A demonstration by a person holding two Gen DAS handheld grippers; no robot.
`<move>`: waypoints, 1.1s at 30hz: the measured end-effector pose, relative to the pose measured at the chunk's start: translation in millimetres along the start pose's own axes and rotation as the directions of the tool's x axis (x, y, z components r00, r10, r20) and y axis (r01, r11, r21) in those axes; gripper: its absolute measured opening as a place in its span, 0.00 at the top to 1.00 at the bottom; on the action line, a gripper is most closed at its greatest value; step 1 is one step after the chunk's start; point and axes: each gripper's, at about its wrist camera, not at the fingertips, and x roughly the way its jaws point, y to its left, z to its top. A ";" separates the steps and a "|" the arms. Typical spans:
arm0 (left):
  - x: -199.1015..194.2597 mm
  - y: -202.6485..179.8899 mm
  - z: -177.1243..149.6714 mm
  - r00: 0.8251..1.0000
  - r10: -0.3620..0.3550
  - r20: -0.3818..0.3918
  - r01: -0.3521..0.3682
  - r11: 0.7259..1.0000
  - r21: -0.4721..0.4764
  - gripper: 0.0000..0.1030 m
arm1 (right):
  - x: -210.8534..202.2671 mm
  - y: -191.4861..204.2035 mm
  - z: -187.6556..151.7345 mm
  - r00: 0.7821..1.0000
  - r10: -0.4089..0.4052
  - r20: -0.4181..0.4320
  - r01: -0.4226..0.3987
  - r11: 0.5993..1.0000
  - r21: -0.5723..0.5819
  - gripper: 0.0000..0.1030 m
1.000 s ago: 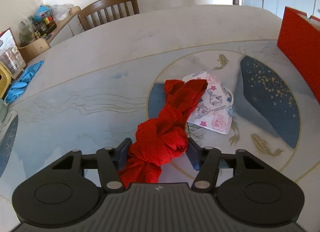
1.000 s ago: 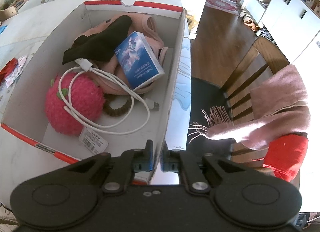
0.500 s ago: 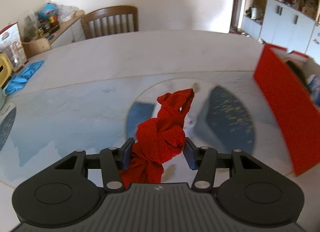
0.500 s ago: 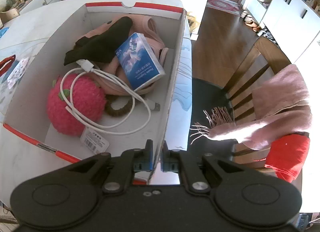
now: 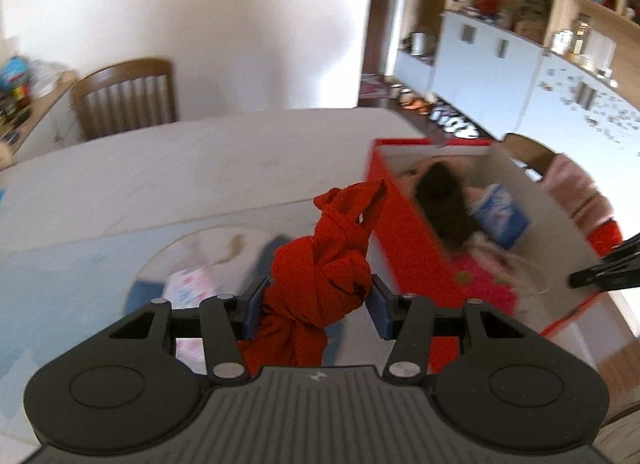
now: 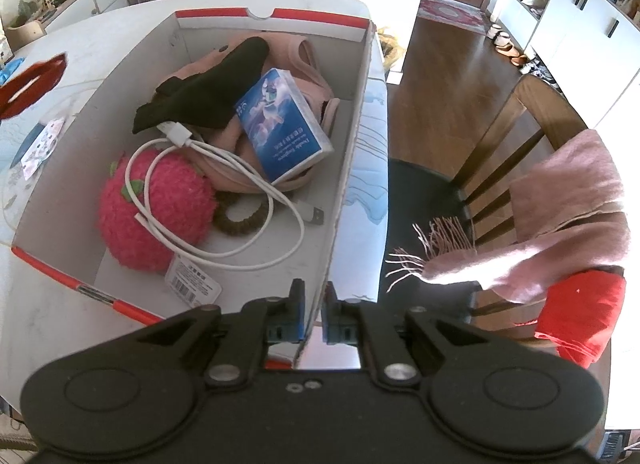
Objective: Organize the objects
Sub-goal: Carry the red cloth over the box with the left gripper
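Knotted red cloth (image 5: 320,276) hangs above the table (image 5: 180,168), pinched between the left gripper (image 5: 316,306) pads, just beside the red box (image 6: 352,104). Right gripper (image 6: 314,320) is clamped on that box's near corner wall; inside lie a white cable (image 6: 240,168) and pink plush (image 6: 156,204).

Red knotted cloth (image 5: 320,276), red-and-white box (image 6: 352,112), fuzzy pink ball (image 6: 160,204), blue packet (image 6: 280,124)

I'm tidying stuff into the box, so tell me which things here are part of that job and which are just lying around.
Part of the job:
- red knotted cloth, held in the left gripper
- red box, its wall clamped by the right gripper
- patterned packet on the table

Just lying about:
- pink scarf on the chair
- wooden chair
- white cabinets
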 end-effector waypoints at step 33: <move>114.4 -166.6 85.9 0.993 -0.116 -0.034 0.121 0.928 0.352 0.51 | -0.7 -5.9 -1.2 0.999 0.046 0.009 -0.046 0.999 -0.018 0.91</move>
